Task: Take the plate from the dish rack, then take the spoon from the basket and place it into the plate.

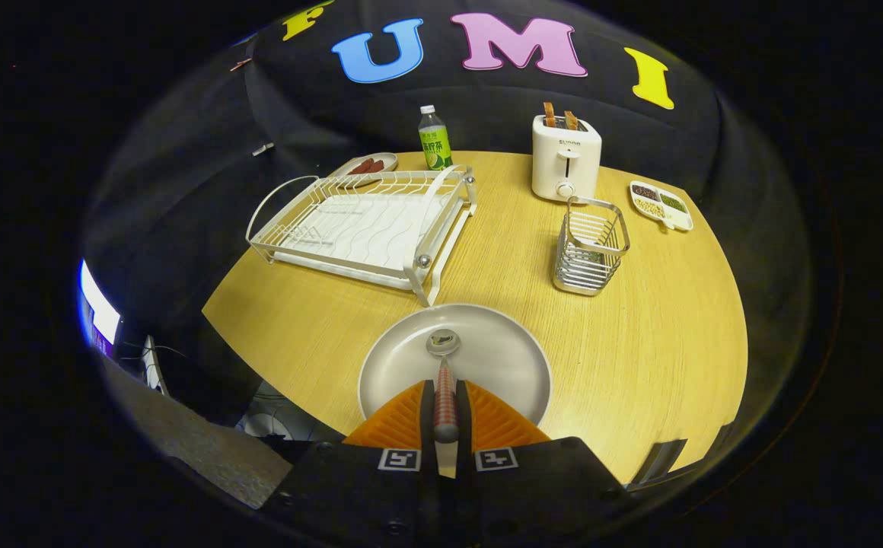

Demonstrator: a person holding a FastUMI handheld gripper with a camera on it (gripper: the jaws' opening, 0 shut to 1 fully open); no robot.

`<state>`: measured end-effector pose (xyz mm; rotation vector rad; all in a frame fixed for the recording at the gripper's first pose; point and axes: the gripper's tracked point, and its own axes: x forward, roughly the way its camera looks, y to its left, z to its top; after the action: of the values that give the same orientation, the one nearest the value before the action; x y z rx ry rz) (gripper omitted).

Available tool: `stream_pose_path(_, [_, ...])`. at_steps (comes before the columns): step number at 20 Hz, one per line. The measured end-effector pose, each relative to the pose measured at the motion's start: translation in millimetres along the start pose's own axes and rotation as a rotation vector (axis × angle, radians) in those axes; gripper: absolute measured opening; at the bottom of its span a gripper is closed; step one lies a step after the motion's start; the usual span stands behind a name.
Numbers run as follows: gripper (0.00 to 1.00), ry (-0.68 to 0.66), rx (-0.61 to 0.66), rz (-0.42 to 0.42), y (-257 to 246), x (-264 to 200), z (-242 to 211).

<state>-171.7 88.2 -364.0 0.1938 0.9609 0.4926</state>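
A round grey plate (487, 358) lies flat on the wooden table just ahead of my fingers. My gripper (445, 415) is shut on the red-patterned handle of a metal spoon (443, 358). The spoon's bowl points forward over the middle of the plate. The orange fingers (403, 422) press on the handle from both sides. Beyond the plate to the left stands the white wire dish rack (365, 224), with no dishes in it. The wire basket (590, 245) stands beyond the plate to the right.
A white toaster (565, 156) with two slices stands behind the basket. A green-labelled bottle (434, 138) and a small dish of red food (369, 165) sit behind the rack. A divided snack tray (661, 205) lies at the far right. The table's near edge (282, 373) runs left of the plate.
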Motion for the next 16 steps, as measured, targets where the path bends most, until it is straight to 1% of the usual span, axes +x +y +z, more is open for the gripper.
stream_pose_path(3, [0.13, 0.027, 0.008, 0.022, 4.4, 7.7, -11.1])
stream_pose_path(6, [0.14, 0.067, -0.012, 0.015, 1.9, 11.2, -23.8])
stream_pose_path(12, [0.18, 0.138, -0.033, -0.036, -11.2, 20.7, -48.2])
stream_pose_path(15, [0.21, 0.138, -0.026, -0.051, -13.5, 23.0, -48.6])
stream_pose_path(16, [0.23, 0.132, -0.021, -0.053, -13.3, 22.1, -45.4])
